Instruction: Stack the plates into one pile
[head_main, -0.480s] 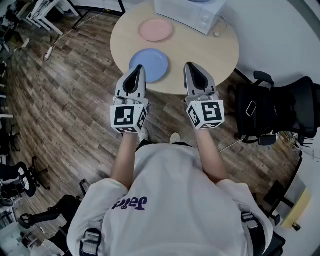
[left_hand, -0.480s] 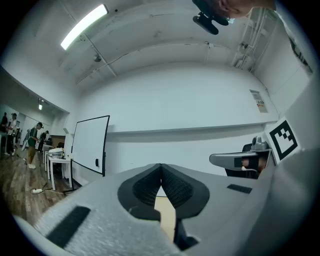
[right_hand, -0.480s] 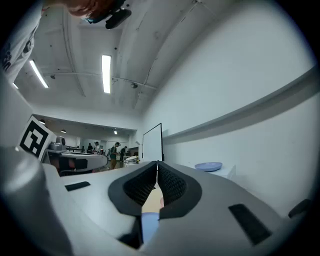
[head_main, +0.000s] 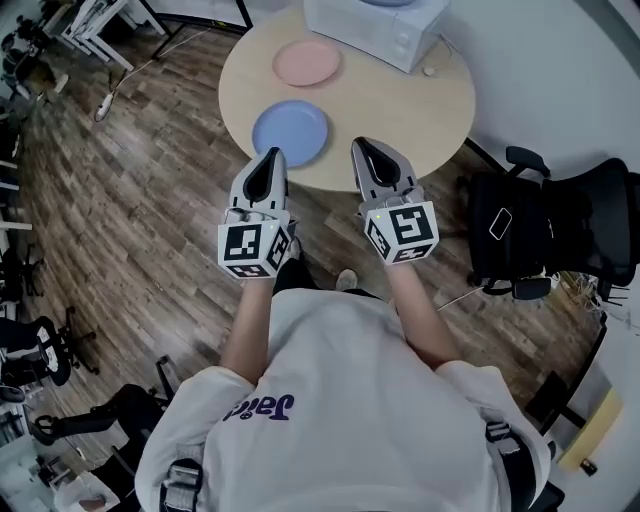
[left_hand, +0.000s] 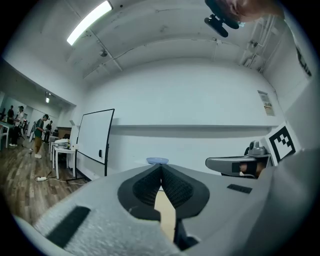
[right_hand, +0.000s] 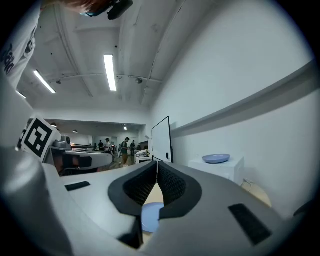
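A light blue plate (head_main: 290, 131) lies near the front edge of the round wooden table (head_main: 400, 110), and a pink plate (head_main: 308, 62) lies farther back. Another blue plate (right_hand: 216, 158) rests on top of the white box (head_main: 380, 28) at the table's far side; it also shows small in the left gripper view as a blue plate (left_hand: 157, 160). My left gripper (head_main: 272, 156) hangs level just in front of the blue plate, shut and empty. My right gripper (head_main: 362, 146) hangs level over the table's front edge, shut with nothing in it. Below the right jaws the light blue plate (right_hand: 151, 216) shows.
A black office chair (head_main: 560, 215) stands to the right of the table. A whiteboard (left_hand: 95, 140) stands along the wall. White desks (head_main: 95, 25) stand at the upper left, and several people (right_hand: 120, 146) stand far back in the room. Wooden floor (head_main: 130, 220) surrounds the table.
Both grippers have drawn back a little from the table toward the person and shifted slightly left. Both stay shut. The plates have not moved.
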